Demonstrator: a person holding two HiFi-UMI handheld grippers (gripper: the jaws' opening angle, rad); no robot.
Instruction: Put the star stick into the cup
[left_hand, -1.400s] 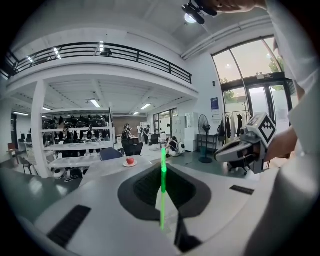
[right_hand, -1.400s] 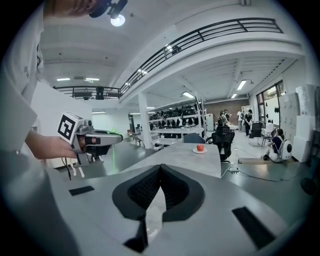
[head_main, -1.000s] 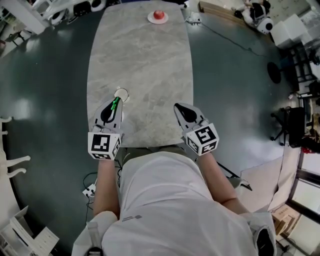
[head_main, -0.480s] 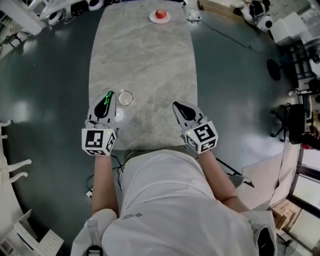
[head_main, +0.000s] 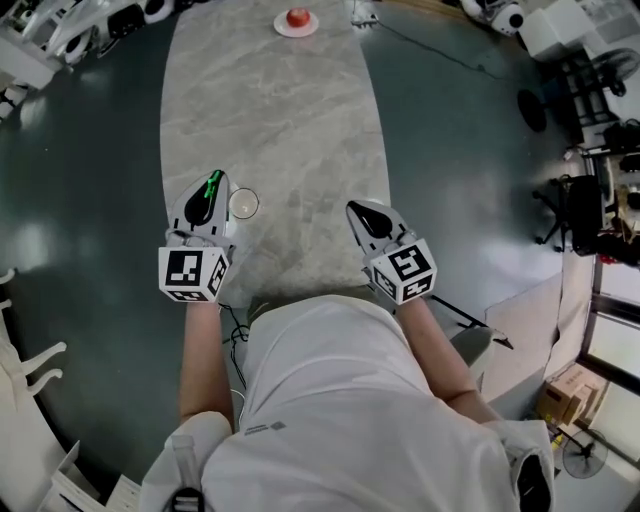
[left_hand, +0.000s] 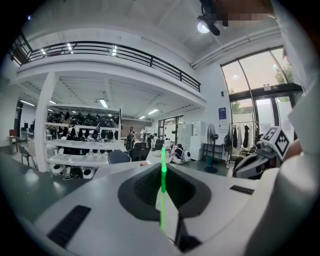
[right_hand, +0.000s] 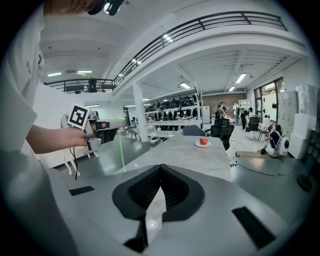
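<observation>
My left gripper (head_main: 213, 179) is shut on the thin green star stick (head_main: 210, 187) and hovers over the table's left edge. The small round cup (head_main: 243, 204) stands on the table just to the right of it, apart from it. In the left gripper view the stick (left_hand: 162, 200) runs upright between the closed jaws of the left gripper (left_hand: 163, 169). The right gripper view shows the stick (right_hand: 121, 152) hanging down from the left gripper (right_hand: 102, 126). My right gripper (head_main: 353, 209) is shut on nothing, over the table's near right part; its closed jaws meet with nothing between them in its own view (right_hand: 160, 169).
The long grey marble table (head_main: 270, 110) stretches away from me. At its far end a red apple (head_main: 297, 17) sits on a white plate (right_hand: 203, 145). Dark floor surrounds the table, with cables and equipment to the far right.
The left gripper has carried the stick leftward, from over the cup to just beside it. The right gripper has hardly moved. The head camera has shifted a little.
</observation>
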